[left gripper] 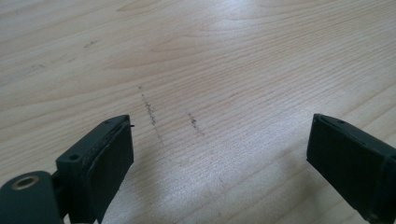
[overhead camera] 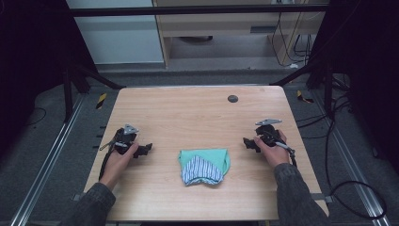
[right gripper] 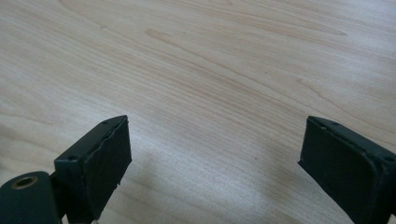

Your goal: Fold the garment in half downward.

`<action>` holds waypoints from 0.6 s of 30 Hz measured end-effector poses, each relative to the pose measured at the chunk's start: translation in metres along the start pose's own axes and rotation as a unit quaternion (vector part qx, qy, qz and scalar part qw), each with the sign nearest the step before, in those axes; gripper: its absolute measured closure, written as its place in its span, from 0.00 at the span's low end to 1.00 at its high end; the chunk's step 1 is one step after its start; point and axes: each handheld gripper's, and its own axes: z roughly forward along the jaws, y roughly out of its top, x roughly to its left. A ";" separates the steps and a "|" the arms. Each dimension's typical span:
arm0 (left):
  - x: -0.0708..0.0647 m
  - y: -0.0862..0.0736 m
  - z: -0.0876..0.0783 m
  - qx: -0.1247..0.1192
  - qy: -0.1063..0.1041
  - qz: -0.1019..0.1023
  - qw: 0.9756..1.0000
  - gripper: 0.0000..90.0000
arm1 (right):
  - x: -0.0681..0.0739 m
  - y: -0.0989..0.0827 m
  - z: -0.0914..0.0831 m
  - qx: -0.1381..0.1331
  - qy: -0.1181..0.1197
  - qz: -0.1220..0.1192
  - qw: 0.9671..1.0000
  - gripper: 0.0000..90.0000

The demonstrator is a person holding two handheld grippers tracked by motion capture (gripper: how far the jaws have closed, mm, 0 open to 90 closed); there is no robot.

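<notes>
A folded cloth [overhead camera: 204, 165], mint green with a blue-and-white striped part on top, lies on the wooden table [overhead camera: 197, 113] near the front middle. My left gripper [overhead camera: 147, 149] rests on the table to the cloth's left, held by a hand, pointing toward the cloth. In the left gripper view its gripper [left gripper: 219, 154] is open wide over bare wood with faint pencil marks. My right gripper [overhead camera: 248, 143] rests to the cloth's right, also pointing inward. The right gripper view has that gripper [right gripper: 215, 154] open, with nothing between the jaws.
A small dark round cap [overhead camera: 232, 98] is set in the table near the far edge. Black frame posts and cables stand around the table, and the floor drops off on every side.
</notes>
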 end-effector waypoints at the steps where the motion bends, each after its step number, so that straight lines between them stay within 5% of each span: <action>1: 0.000 0.000 0.000 0.000 0.000 0.000 1.000 0.08 | 0.000 0.000 0.000 0.000 0.000 0.000 1.000 0.09; 6: -0.002 0.000 0.009 -0.009 -0.003 -0.009 1.000 0.05 | 0.001 -0.004 0.009 0.000 -0.031 0.017 0.999 0.08; 18: -0.001 0.000 0.010 0.000 0.003 -0.017 1.000 0.00 | 0.004 -0.007 0.018 -0.006 -0.049 0.041 0.998 0.00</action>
